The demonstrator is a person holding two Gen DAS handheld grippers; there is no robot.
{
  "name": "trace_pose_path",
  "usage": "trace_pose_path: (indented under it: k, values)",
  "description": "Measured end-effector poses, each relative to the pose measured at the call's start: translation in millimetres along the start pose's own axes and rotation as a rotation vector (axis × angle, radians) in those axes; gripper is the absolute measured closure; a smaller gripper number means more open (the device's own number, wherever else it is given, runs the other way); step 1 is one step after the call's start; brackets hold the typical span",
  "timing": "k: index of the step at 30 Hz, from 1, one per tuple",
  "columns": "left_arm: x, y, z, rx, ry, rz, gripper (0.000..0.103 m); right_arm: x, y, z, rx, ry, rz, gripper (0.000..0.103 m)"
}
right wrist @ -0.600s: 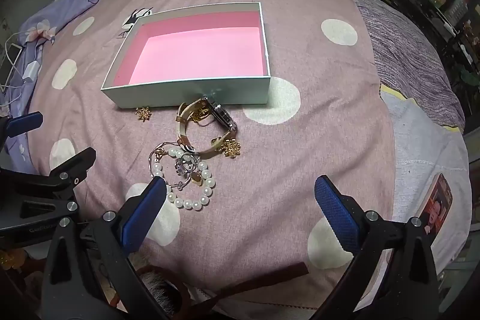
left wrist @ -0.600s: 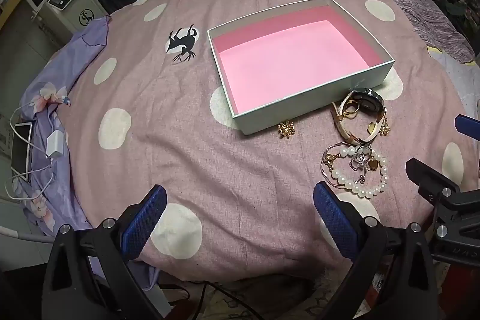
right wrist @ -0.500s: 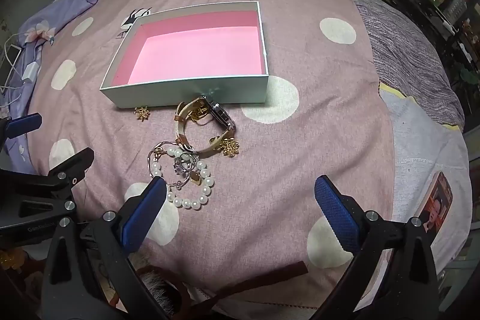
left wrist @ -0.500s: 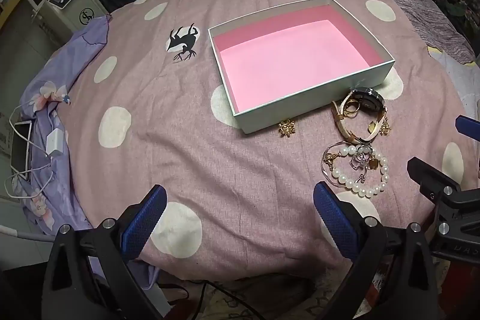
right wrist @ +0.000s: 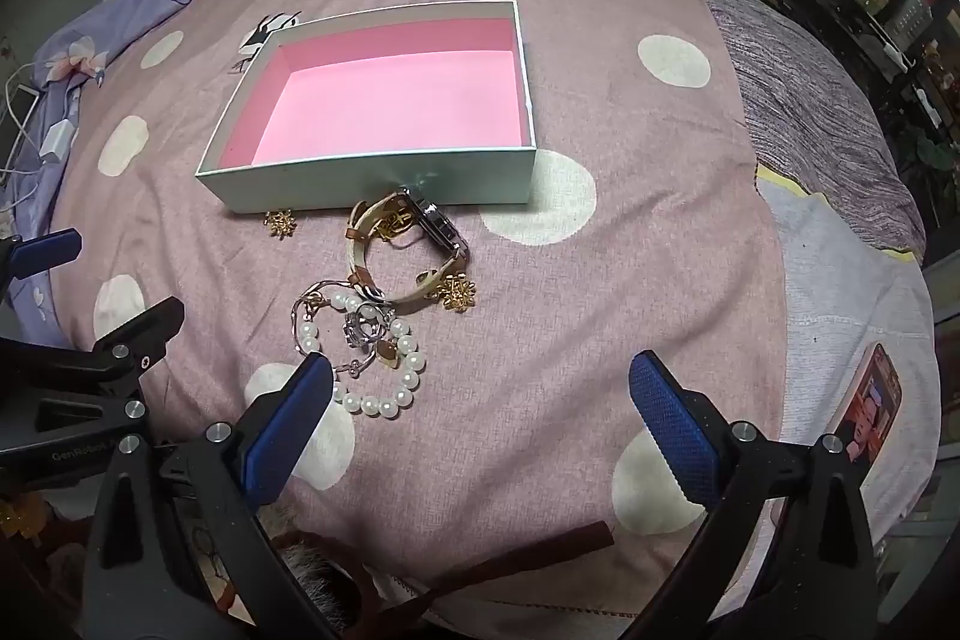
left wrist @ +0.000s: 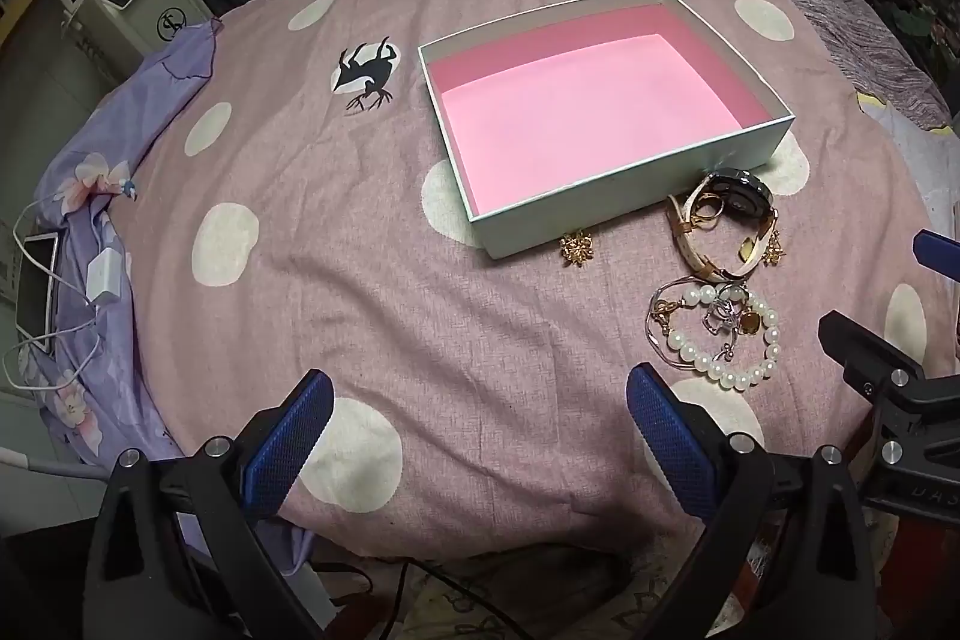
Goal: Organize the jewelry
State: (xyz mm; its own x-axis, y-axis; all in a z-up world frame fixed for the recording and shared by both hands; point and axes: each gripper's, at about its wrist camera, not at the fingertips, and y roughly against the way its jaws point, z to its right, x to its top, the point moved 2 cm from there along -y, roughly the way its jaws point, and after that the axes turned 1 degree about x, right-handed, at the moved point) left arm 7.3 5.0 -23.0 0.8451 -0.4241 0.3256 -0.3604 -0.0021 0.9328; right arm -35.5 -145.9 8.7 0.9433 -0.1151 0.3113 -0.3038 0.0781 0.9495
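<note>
Right wrist view: watch [right wrist: 414, 235] touches box [right wrist: 372, 187] front wall, pearl bracelet [right wrist: 372, 358] lower left of it. Box holds nothing visible. Left gripper [left wrist: 474, 439] and right gripper [right wrist: 480, 415]: jaws apart.

Box [right wrist: 384, 184] near wall blocks watch [right wrist: 414, 232] from behind; open bedspread [right wrist: 570, 328] right of jewelry.
</note>
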Motion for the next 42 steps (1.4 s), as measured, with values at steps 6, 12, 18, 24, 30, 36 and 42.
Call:
trace_pose_path:
  k: [6, 12, 18, 24, 30, 36, 42]
  values:
    - [-1.6, -2.0, -2.0, -0.007, 0.009, -0.008, 0.006, 1.1, 0.4, -3.1, -0.002, 0.004, -0.002, 0.005]
    - [-2.7, -2.7, -2.2, -0.009, 0.005, -0.007, 0.006, 0.8, 0.2, -3.1, -0.002, -0.001, -0.002, 0.005]
    - [-3.9, -3.4, -1.0, -0.015, 0.003, -0.007, 0.006, 0.0, 1.5, -0.9, 0.001, -0.011, 0.004, 0.005]
    - [-4.7, -3.1, -1.2, -0.025, 0.013, -0.007, 0.006, -0.8, 0.0, 1.0, 0.008, -0.019, 0.004, 0.005]
    - [-4.6, -3.8, -0.5, -0.029, 0.014, -0.007, 0.006, -0.5, -1.1, 1.0, 0.008, -0.019, 0.004, 0.005]
    - [-4.8, -4.3, -1.5, -0.026, 0.017, -0.006, 0.006, -0.5, -1.6, 1.1, 0.008, -0.019, 0.003, 0.005]
    - [-4.5, -3.7, -2.8, -0.026, 0.018, -0.005, 0.006, -0.7, -2.5, 1.2, 0.009, -0.023, 0.003, 0.005]
